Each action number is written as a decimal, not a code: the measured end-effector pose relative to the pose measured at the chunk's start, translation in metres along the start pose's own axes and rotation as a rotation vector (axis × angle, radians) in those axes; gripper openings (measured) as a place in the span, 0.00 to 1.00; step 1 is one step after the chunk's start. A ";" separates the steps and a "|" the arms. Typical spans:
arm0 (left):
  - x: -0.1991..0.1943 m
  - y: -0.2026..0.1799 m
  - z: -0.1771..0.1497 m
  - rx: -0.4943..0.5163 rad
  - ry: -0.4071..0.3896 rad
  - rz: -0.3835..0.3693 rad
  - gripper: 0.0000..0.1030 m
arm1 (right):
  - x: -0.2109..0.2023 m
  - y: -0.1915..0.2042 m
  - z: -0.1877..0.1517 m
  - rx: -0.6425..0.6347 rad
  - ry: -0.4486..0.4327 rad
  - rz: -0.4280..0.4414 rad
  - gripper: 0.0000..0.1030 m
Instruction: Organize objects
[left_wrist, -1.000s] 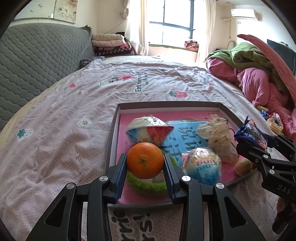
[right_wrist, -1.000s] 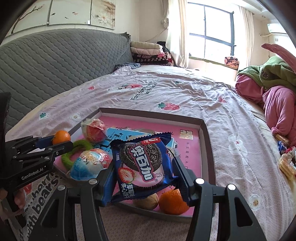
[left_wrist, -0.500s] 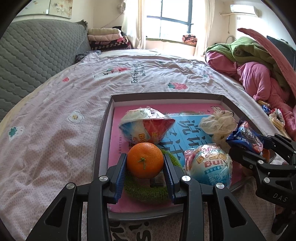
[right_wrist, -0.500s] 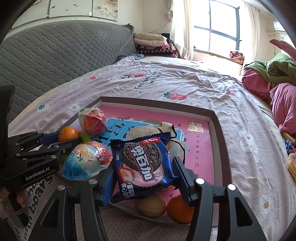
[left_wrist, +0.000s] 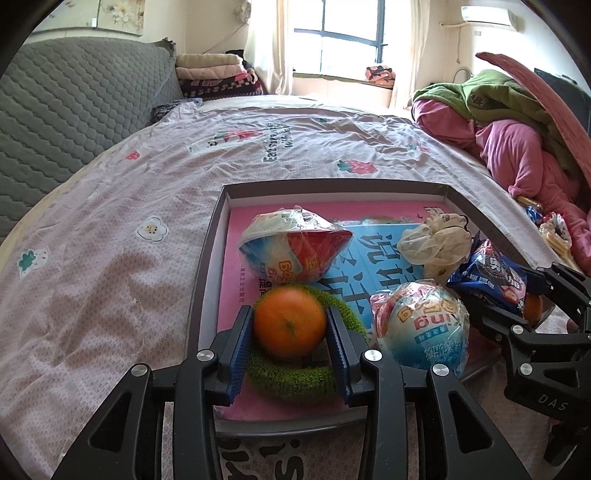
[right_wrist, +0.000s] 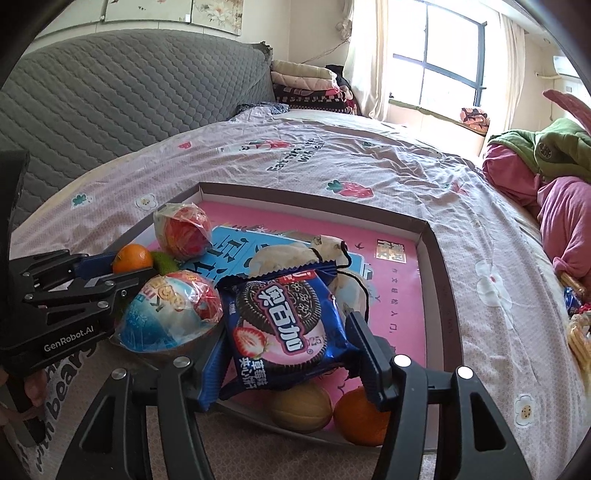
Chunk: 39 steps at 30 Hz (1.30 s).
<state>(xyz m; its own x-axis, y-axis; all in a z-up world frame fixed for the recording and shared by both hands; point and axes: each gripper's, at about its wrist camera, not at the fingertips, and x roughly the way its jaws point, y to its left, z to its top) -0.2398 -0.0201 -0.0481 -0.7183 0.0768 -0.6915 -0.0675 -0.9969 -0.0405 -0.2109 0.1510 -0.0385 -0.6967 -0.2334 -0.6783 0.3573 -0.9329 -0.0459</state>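
1. The left gripper (left_wrist: 290, 334) sat low over the near left part of the tray (left_wrist: 207, 266). Its jaws had just been opening. The orange (left_wrist: 290, 326) lay between the blue pads; whether the pads still pressed on it could not be told.
2. The orange sat over the green fuzzy ring (left_wrist: 295, 384), which lay on the pink tray floor.
3. The right gripper (right_wrist: 291, 332) was clamped on the blue cookie packet (right_wrist: 288, 321), with one pad on each side edge. Its jaws had just been opening slightly, yet the packet remained held above the tray's near edge.
4. Inside the tray lay a wrapped red-and-white ball (left_wrist: 291, 245) toward the far left, a wrapped blue-and-white ball (left_wrist: 421, 328) near the front, and a crumpled cream bag (left_wrist: 432, 240) on the blue printed sheet (left_wrist: 373, 254).
5. A tan round fruit (right_wrist: 301, 406) and a second orange (right_wrist: 360, 417) lay side by side at the near edge, under the packet.
6. The tray rested on a pink patterned bedspread (left_wrist: 110, 258).
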 end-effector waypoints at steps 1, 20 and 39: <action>0.000 0.000 0.000 -0.002 0.001 -0.005 0.45 | 0.000 0.000 0.000 -0.003 0.002 -0.002 0.59; -0.021 0.004 0.002 -0.035 -0.023 -0.008 0.59 | -0.006 0.003 0.001 -0.023 0.017 -0.007 0.66; -0.068 0.001 0.004 -0.085 -0.078 0.016 0.67 | -0.038 0.003 0.013 0.023 -0.068 0.014 0.67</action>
<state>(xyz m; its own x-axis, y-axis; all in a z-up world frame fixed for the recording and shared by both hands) -0.1943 -0.0257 0.0019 -0.7708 0.0582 -0.6344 0.0015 -0.9957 -0.0930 -0.1915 0.1537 -0.0036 -0.7326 -0.2634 -0.6277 0.3533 -0.9353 -0.0198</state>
